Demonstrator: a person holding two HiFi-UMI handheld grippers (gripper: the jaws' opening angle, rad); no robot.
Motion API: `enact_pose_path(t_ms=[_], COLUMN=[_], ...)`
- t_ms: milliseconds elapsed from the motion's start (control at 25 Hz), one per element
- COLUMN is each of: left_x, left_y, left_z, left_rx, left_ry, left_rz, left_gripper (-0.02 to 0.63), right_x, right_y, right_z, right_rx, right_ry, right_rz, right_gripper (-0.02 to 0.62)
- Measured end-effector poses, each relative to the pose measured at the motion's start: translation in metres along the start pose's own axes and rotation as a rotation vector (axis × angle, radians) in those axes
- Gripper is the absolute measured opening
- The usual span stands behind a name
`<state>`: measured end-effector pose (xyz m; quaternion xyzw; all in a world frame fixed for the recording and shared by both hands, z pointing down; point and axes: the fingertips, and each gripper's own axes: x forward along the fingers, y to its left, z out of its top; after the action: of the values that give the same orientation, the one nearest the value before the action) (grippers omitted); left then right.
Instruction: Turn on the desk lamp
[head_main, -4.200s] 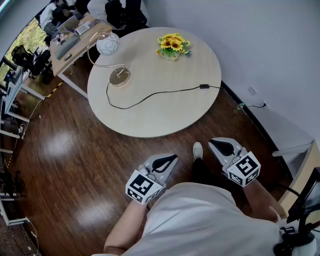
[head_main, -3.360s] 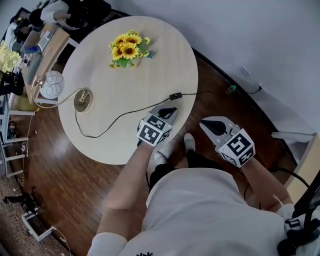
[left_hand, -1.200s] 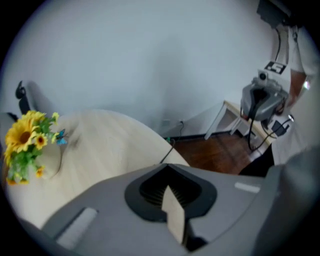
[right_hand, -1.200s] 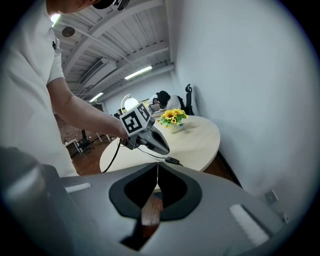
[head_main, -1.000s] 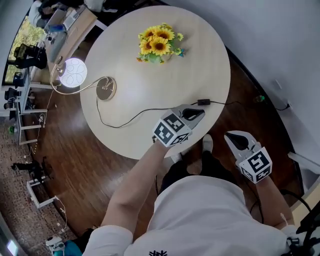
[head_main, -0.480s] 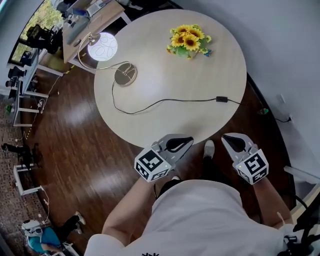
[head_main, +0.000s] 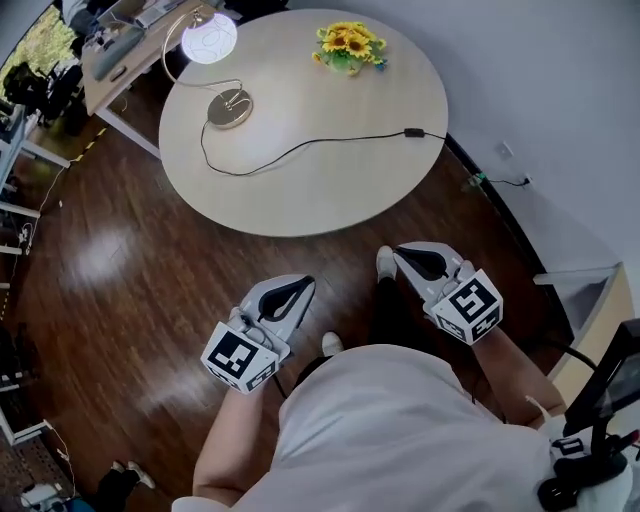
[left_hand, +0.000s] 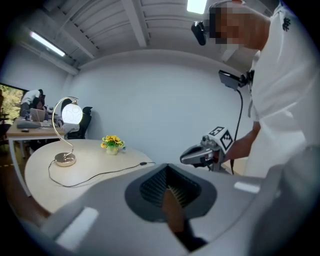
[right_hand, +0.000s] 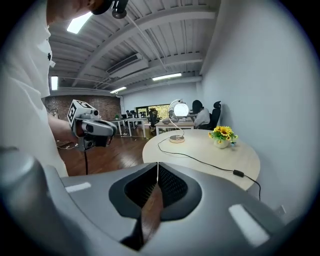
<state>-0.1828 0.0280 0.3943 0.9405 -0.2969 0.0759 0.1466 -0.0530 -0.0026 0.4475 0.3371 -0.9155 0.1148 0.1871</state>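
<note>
Glowing at the far left rim of a round pale-wood table (head_main: 300, 190), the desk lamp (head_main: 210, 40) is seen lit, set on dark plank flooring (head_main: 120, 300) beside a white wall (head_main: 540, 80). The left gripper (head_main: 297, 287) and right gripper (head_main: 401, 252) are held over the floor, well apart from the lamp, each with jaws pressed together on nothing. A black cable (head_main: 300, 150) is trailed from the lamp's base to an inline switch (head_main: 413, 132) near the table's right edge. Sunflowers (head_main: 348, 45) are placed at the far side; office desks (head_main: 130, 50) are glimpsed beyond.
</note>
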Motion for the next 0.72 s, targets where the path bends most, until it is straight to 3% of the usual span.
enact_pose_path(t_ms=[240, 400, 560, 720], left_x=[-0.07, -0.1, -0.111, -0.1], left_y=[-0.045, -0.074, -0.093, -0.12], left_z=[-0.028, -0.032, -0.025, -0.028], left_rx=[-0.043, -0.019, -0.043, -0.064], left_ry=[0.016, 0.002, -0.021, -0.014], left_rz=[-0.061, -0.075, -0.064, -0.105], left_gripper=[0.018, 0.018, 0.018, 0.018], right_x=[-0.032, -0.043, -0.063, -0.095], right_y=[0.089, 0.128, 0.142, 0.137], right_z=[0.002, 0.004, 0.016, 0.016], right_rx=[0.028, 0.009, -0.002, -0.001], right_ry=[0.004, -0.009, -0.041, -0.067], right_rz=[-0.017, -0.019, -0.033, -0.062], right_gripper=[0.006, 0.006, 0.006, 0.006])
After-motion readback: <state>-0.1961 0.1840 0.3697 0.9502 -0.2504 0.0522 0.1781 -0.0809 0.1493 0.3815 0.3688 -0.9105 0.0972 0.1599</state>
